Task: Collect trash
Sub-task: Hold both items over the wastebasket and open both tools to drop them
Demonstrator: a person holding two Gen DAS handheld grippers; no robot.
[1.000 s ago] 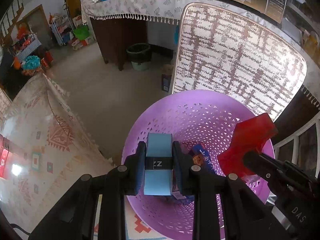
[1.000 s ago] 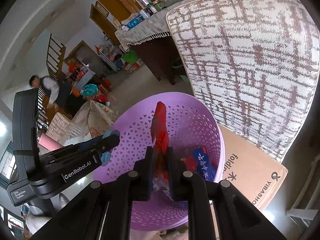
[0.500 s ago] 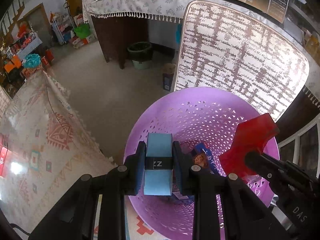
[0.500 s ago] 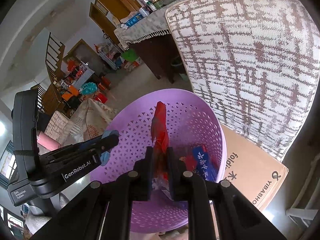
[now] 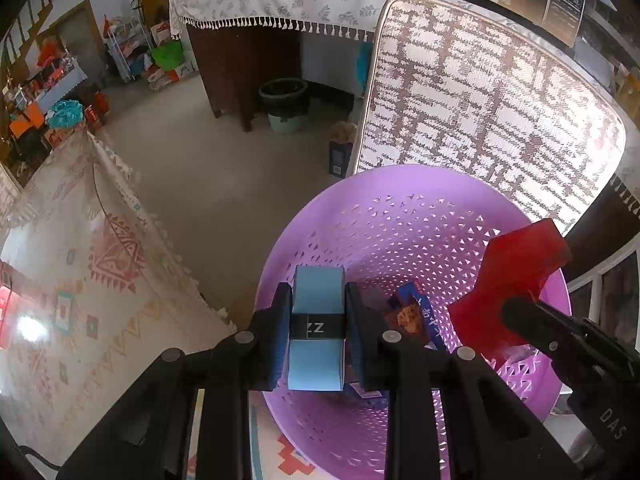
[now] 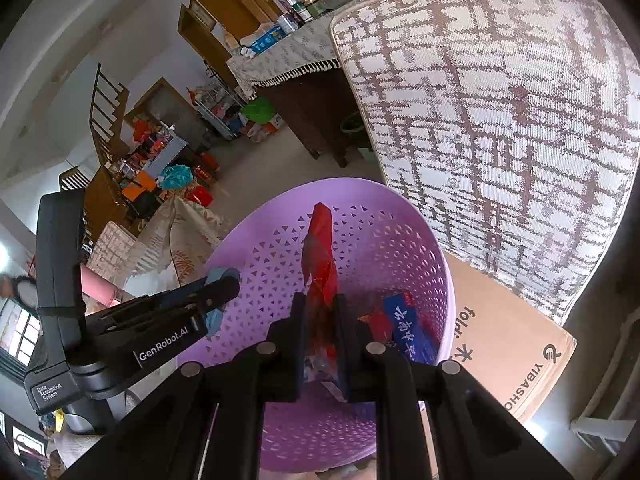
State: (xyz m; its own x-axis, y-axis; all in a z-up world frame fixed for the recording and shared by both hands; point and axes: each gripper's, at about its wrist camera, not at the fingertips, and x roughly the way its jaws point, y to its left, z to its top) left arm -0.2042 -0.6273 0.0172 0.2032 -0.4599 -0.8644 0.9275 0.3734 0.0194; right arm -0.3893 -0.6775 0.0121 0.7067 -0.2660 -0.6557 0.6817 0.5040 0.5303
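A purple perforated basket (image 5: 400,216) stands on the floor, also in the right wrist view (image 6: 392,224). My left gripper (image 5: 318,320) is shut on a light blue packet with a black band (image 5: 318,296), held over the basket's near rim. My right gripper (image 6: 318,320) is shut on a red wrapper (image 6: 320,248), held over the basket's inside. The red wrapper also shows in the left wrist view (image 5: 512,272). Blue and red snack wrappers (image 6: 404,328) lie at the basket's bottom.
A patterned mattress (image 5: 480,104) leans behind the basket. A flat cardboard box (image 6: 504,352) lies to its right. A patterned rug (image 5: 80,280) covers the floor at left. A cloth-covered table (image 5: 260,4) and a dark bin (image 5: 284,100) stand beyond.
Both grippers have drifted slightly over the basket, still holding their items. Nothing has been let go.
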